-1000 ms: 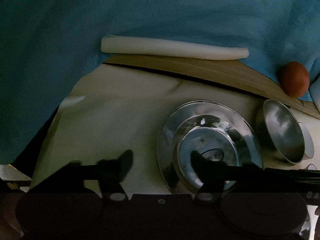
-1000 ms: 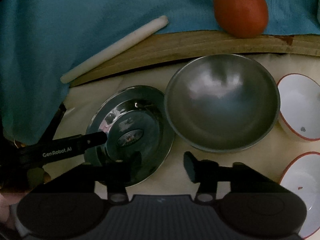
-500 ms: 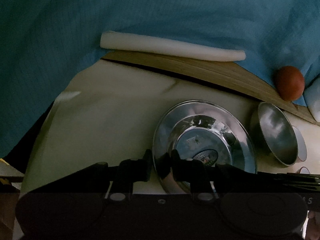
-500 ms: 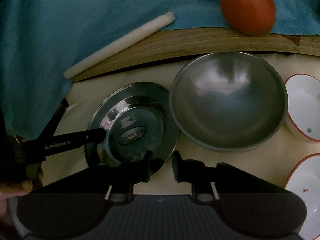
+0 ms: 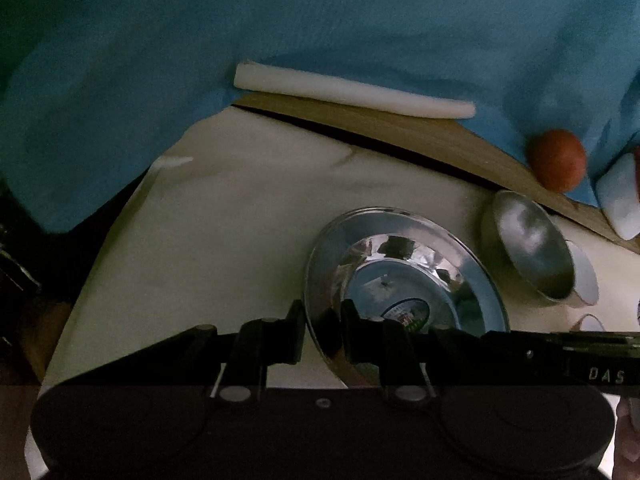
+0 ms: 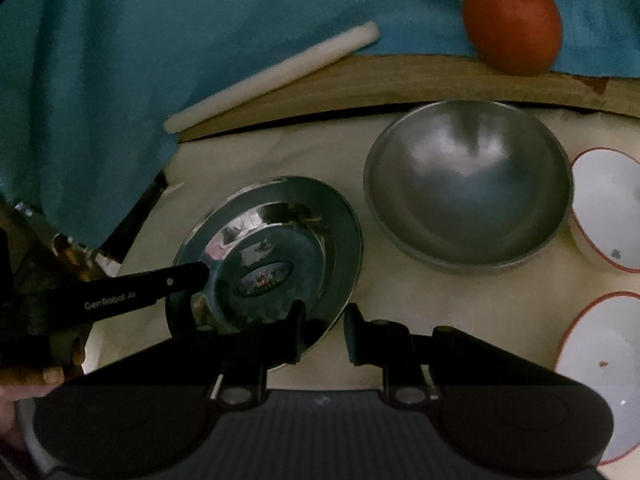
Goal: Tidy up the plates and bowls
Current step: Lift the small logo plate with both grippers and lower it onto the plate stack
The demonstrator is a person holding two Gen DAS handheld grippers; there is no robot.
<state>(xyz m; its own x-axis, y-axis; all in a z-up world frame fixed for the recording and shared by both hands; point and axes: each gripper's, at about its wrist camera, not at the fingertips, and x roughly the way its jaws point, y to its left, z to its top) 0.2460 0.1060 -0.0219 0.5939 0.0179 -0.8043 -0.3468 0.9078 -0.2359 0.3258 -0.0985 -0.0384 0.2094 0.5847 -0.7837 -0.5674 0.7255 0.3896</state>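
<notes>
A shiny steel plate [image 5: 404,280] with a sticker in its middle lies on the cream tabletop [image 5: 240,220]. My left gripper [image 5: 324,332] is shut on its left rim, which shows between the two black fingers. In the right wrist view the same plate [image 6: 272,264] sits lower left, and my right gripper [image 6: 324,332] is shut on its near rim. One left finger [image 6: 188,276] reaches in there from the left onto the rim. A large steel bowl [image 6: 468,184] stands upright just right of the plate.
Two white bowls with red rims, one [image 6: 608,208] behind the other [image 6: 600,364], stand at the right edge. Behind the table run a wooden board [image 6: 360,80] and a teal cloth [image 6: 160,40] bearing a white rod [image 6: 272,76] and an orange-red ball [image 6: 512,24].
Both grippers went from wide open to closed on the steel plate's rim. The left gripper has shifted a little, so the plate sits further left between its fingers.
</notes>
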